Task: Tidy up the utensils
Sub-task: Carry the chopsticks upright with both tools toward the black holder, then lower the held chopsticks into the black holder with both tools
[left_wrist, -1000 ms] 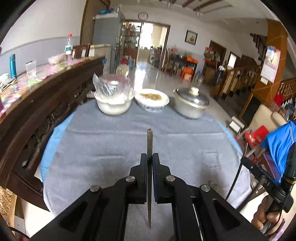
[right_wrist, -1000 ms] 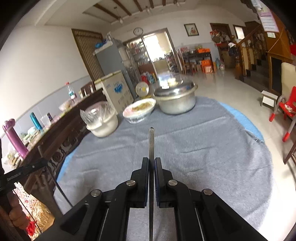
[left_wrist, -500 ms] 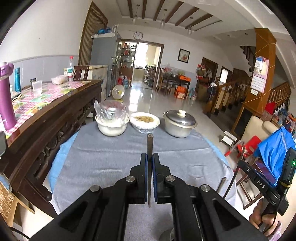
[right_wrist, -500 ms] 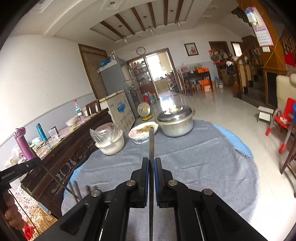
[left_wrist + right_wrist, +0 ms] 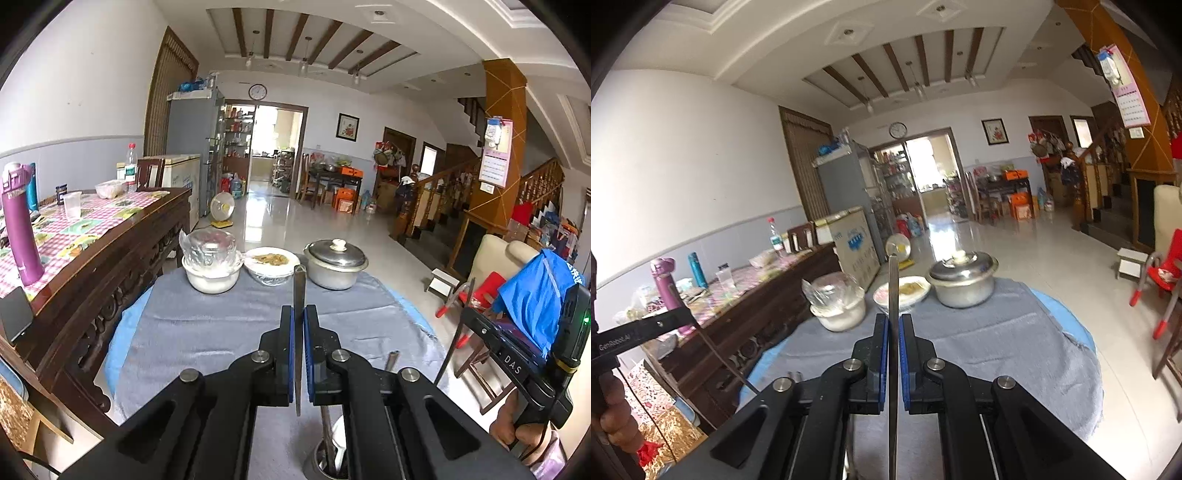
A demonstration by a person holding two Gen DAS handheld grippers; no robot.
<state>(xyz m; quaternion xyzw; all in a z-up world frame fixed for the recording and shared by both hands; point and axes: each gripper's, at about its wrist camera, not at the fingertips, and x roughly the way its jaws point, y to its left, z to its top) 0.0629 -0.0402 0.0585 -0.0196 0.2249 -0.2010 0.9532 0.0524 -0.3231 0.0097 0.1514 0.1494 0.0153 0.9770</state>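
Grey cloth (image 5: 207, 332) is spread over a round table, behind which a tiled hall with a wall clock (image 5: 257, 91) is seen. At the cloth's far edge a white bowl (image 5: 212, 275) under clear wrap, a plate of food (image 5: 271, 263) and a lidded metal pot (image 5: 336, 267) are lined up. A thin, flat metal utensil (image 5: 298, 325), seen edge-on and squared at its tip, is clamped upright between the blue pads of the left gripper (image 5: 299, 314). A similar slim metal utensil (image 5: 894, 314) with a small rounded end is pinched by the right gripper (image 5: 894, 321). Below the left gripper, a metal holder (image 5: 321, 461) with handles standing in it is partly seen. "DAS" is read on the right device in the left view, "GenRobot.AI" on the left device in the right view.
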